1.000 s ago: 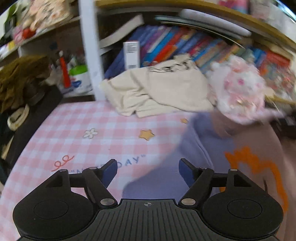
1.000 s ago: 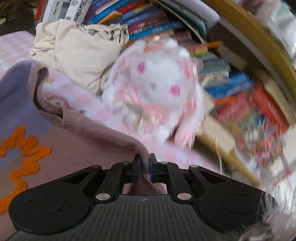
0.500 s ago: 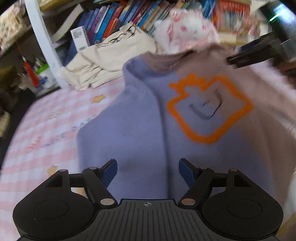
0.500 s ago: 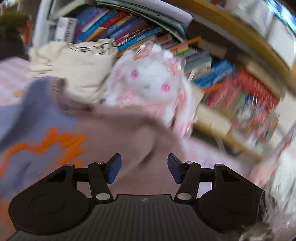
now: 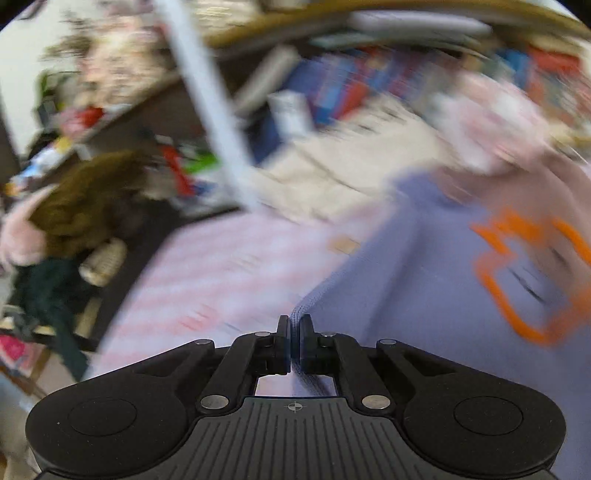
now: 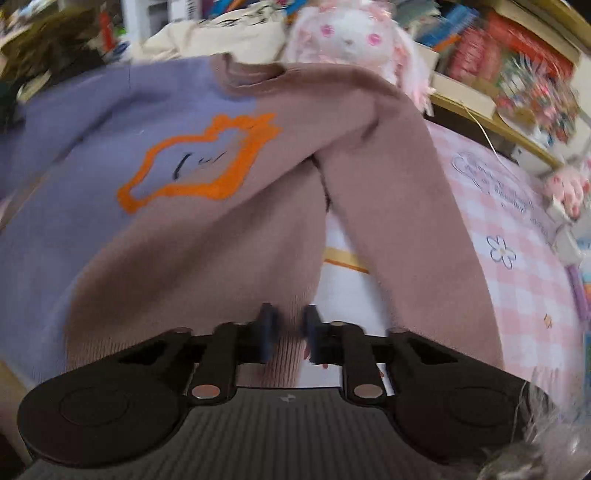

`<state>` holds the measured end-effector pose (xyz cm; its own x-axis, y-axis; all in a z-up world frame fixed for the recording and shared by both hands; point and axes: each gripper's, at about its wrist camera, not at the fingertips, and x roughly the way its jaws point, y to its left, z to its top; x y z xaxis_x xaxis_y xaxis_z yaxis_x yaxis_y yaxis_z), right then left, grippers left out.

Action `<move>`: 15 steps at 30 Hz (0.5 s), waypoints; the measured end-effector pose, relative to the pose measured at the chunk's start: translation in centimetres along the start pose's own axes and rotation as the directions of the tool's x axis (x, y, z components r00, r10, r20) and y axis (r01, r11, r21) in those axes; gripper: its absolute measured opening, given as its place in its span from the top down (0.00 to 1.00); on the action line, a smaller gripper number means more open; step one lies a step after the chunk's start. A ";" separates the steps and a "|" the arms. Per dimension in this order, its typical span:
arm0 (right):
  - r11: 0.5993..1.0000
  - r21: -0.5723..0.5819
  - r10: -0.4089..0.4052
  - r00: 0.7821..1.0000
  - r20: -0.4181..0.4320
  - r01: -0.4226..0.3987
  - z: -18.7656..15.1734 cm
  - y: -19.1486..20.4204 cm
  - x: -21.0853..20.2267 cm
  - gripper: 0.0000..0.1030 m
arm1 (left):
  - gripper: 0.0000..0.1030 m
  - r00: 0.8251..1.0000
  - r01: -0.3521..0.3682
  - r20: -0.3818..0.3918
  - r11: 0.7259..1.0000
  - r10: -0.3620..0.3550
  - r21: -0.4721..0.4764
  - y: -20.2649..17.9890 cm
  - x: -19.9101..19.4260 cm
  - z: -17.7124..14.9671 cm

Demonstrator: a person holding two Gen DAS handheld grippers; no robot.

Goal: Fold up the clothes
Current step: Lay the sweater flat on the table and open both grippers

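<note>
Knit sweater (image 6: 155,236), half lilac and half mauve-brown with an orange outline patch, lies spread on the pink checked cloth (image 6: 517,229), collar at the far end from both claws, hem nearest them. Left gripper (image 5: 294,341) is clamped hard on the lilac ribbed edge: a thin fold of knit stands up between its tips, and the rest of the garment fans out forward and to that claw's right. Right gripper (image 6: 289,334) sits at the brown hem with its tips part-way apart and a ridge of ribbed knit bulging between them; motion blur there means I cannot tell whether it is actually pinching or just closing in. Brown sleeve (image 6: 402,206) runs from the shoulder back toward the right claw, just right of its tips, with a strip of white-and-yellow underlayer (image 6: 343,254) showing in the gap between sleeve and body. Key relation: the sweater's long axis runs away from both claws, collar far and hem near, one claw on each half of the hem side. Likely next is a hem-to-collar fold or a lift and shake, which needs the right grip confirmed first. Plush rabbit (image 6: 351,33) and cream garment (image 6: 221,37) sit just beyond the collar, so a forward carry may brush them.
</note>
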<state>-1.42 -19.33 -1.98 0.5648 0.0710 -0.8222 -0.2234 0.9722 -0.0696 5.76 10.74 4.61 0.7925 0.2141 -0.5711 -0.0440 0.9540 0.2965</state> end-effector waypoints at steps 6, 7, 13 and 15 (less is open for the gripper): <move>1.000 -0.008 0.020 0.999 -0.026 -0.020 -0.8 1.2 -1.1 0.89 | 0.94 0.994 -0.113 0.004 0.993 0.113 0.039 6.3 5.6 3.5; 0.999 -0.006 0.033 0.999 -0.033 -0.034 -0.9 1.5 -1.4 0.89 | 0.92 0.992 -0.122 -0.016 0.991 0.123 0.061 6.5 6.5 3.6; 0.989 -0.039 0.137 0.988 -0.074 -0.140 -1.9 3.0 -3.1 0.89 | 0.77 0.952 -0.227 -0.204 0.974 0.227 0.023 9.5 10.9 2.8; 0.981 -0.059 0.180 0.979 -0.092 -0.186 -2.0 3.6 -3.4 0.89 | 0.69 0.957 -0.224 -0.202 0.973 0.211 -0.048 10.2 9.8 2.3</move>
<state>-5.75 -16.50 -0.62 0.4396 0.2241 -0.8698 -0.3711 0.9272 0.0514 14.47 22.12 3.77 0.6261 0.4481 -0.6381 -0.2498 0.8905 0.3803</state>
